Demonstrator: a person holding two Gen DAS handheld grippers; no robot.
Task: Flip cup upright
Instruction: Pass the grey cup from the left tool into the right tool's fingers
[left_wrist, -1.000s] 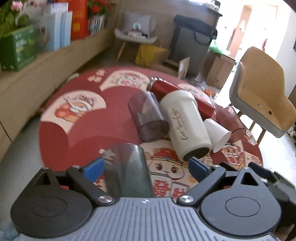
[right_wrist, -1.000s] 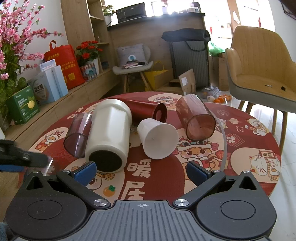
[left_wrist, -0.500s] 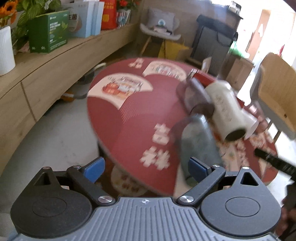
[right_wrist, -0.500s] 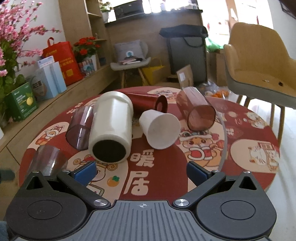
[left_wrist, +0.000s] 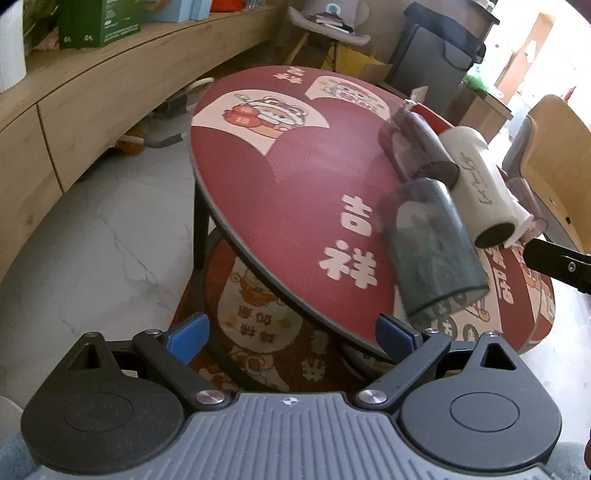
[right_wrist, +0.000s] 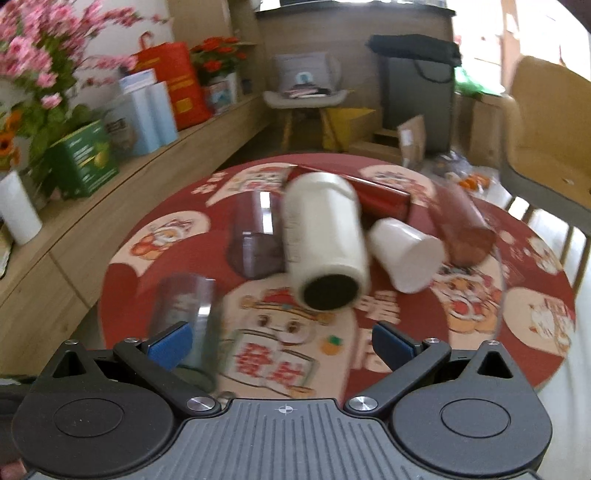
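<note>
My left hand-held gripper gapes wide, holding nothing. My right hand-held gripper is spread apart too. The grey cup lies on its side near the worktop edge, beside a white tumbler.

Bare red worktop lies open leftward; the grey translucent tumbler and tall cream mug crowd the right.

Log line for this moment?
left tool: open, empty | right tool: open, empty | grey cup: standing on table | other cups: lying
</note>
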